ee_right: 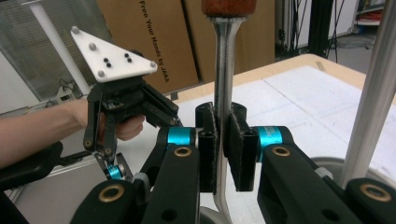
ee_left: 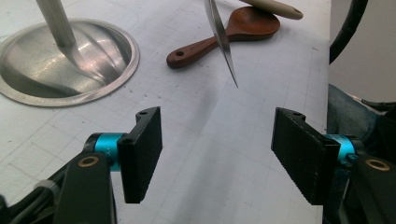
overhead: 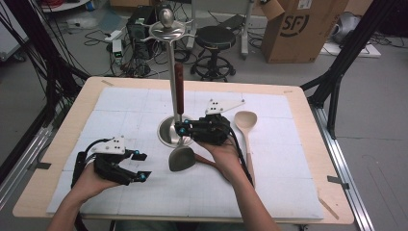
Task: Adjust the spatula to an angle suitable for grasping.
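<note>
Your left gripper (overhead: 137, 166) rests near the near left corner of the white gridded mat (overhead: 288, 192), its jaws standing apart with nothing between them. Keep it there, clear of the work, unless the stand begins to rock.

At the mat's middle stands the polished steel utensil stand (overhead: 172, 72), a round dished base, a slim pole and a hook ring under a knob on top. Just right of the pole, your right gripper (overhead: 180, 129) has its pads clamped on the thin steel shank of the metal spatula with the reddish wooden handle (overhead: 179, 89). You hold it upright, handle up, blade hanging just above the mat at the near rim of the base. The step in hand looks like hanging it on the ring. Lift straight, keep the shank from swinging against the pole, and let go only once a hook bears the handle's end.

Under your right wrist lies a dark brown wooden spoon (ee_left: 224, 35), and toward the right edge a pale wooden spoon (overhead: 246, 130).

The count: one stand, three utensils, of which two are spoons and one a spatula; two grippers.
</note>
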